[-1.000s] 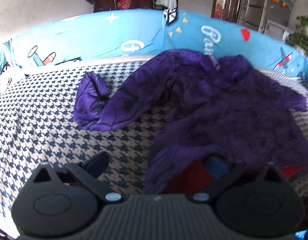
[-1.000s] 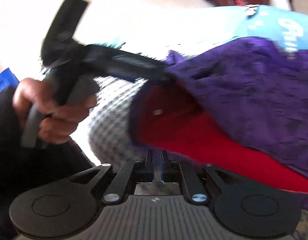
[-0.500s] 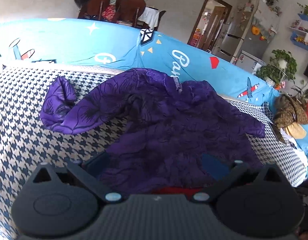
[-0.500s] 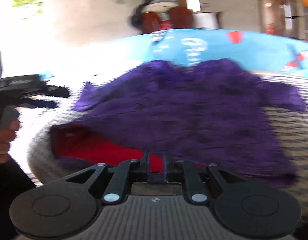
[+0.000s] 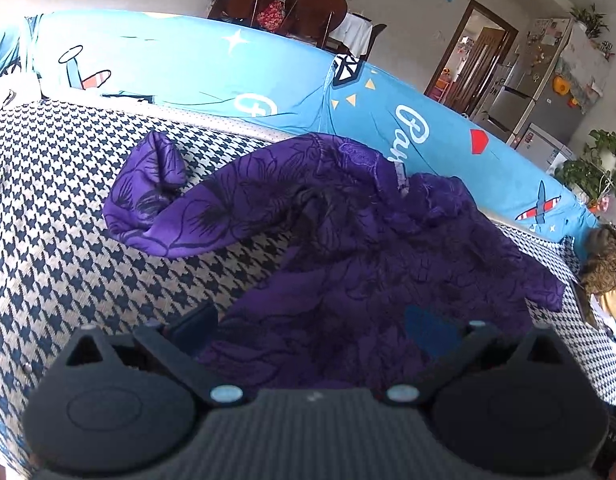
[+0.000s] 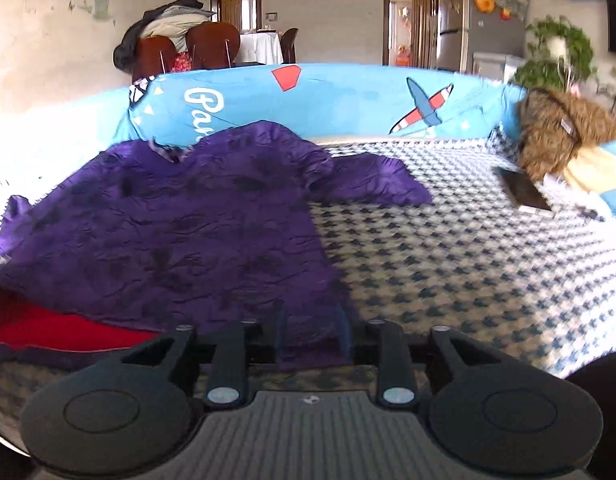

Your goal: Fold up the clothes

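Observation:
A purple flower-patterned garment point(image 5: 348, 248) with red lining point(image 6: 47, 330) lies spread on the houndstooth sofa seat point(image 5: 59, 208). One sleeve point(image 5: 155, 200) reaches left, the other point(image 6: 372, 184) right. My left gripper point(image 5: 312, 324) is open, its fingers wide apart over the near hem, with fabric lying loose between them. My right gripper point(image 6: 312, 330) sits at the hem's right corner. Its jaws are opening, with purple fabric between the fingertips point(image 6: 279, 328) but not pinched.
A blue sofa back point(image 5: 227, 76) with plane prints bounds the far side. A brown furry item point(image 6: 560, 132) and a dark flat object point(image 6: 526, 194) lie at the seat's right end. Chairs point(image 6: 195, 48), a fridge point(image 5: 528, 100) and a plant point(image 6: 556, 56) stand behind.
The right gripper swung from the garment's left side, near the left hand, to its right hem corner and its jaws parted. The red lining by the left gripper got covered by purple fabric.

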### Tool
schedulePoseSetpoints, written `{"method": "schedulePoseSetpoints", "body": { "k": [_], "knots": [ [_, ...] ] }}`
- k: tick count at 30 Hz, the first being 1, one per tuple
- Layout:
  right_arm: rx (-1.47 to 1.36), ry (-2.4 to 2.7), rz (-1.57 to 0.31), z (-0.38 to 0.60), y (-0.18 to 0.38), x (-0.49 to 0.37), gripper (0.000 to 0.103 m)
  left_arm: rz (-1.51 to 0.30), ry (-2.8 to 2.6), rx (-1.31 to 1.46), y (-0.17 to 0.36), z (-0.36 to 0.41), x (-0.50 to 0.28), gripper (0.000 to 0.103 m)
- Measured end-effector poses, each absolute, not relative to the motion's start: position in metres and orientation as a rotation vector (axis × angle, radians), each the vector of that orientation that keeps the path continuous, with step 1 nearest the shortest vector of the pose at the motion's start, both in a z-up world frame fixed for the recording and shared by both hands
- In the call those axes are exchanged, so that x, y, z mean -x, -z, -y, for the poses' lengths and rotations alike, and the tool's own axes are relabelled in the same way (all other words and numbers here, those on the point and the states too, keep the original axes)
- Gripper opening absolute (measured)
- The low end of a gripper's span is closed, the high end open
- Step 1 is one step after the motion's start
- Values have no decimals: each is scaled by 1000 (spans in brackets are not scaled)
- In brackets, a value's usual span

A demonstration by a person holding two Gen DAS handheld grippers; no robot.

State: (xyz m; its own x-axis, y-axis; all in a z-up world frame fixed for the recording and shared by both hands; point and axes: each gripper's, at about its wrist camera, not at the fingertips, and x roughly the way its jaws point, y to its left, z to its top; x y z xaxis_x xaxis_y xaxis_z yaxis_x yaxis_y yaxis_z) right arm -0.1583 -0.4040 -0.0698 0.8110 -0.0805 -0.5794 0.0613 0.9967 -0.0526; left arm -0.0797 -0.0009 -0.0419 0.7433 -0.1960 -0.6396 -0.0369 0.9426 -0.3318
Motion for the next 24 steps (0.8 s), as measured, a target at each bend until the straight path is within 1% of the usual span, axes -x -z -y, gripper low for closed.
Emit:
{"method": "schedulePoseSetpoints", "body": {
  "k": [5,13,14,15,20,24],
  "knots": [
    [50,95,-664,406,83,139,35,-740,78,310,45,6,78,103],
    [-20,121,-711,417,97,128,36,-748,57,303,47,6,77,103],
    [-32,121,-719,418,99,127,30,-748,57,302,47,6,77,103],
    [-44,122,-727,419,100,127,19,-748,57,301,47,6,77,103],
    [-45,126,-732,419,104,126,14,-749,57,296,47,7,76,103],
    [-102,116,-698,426,98,134,14,-748,54,301,47,6,77,103]
  ]
}}
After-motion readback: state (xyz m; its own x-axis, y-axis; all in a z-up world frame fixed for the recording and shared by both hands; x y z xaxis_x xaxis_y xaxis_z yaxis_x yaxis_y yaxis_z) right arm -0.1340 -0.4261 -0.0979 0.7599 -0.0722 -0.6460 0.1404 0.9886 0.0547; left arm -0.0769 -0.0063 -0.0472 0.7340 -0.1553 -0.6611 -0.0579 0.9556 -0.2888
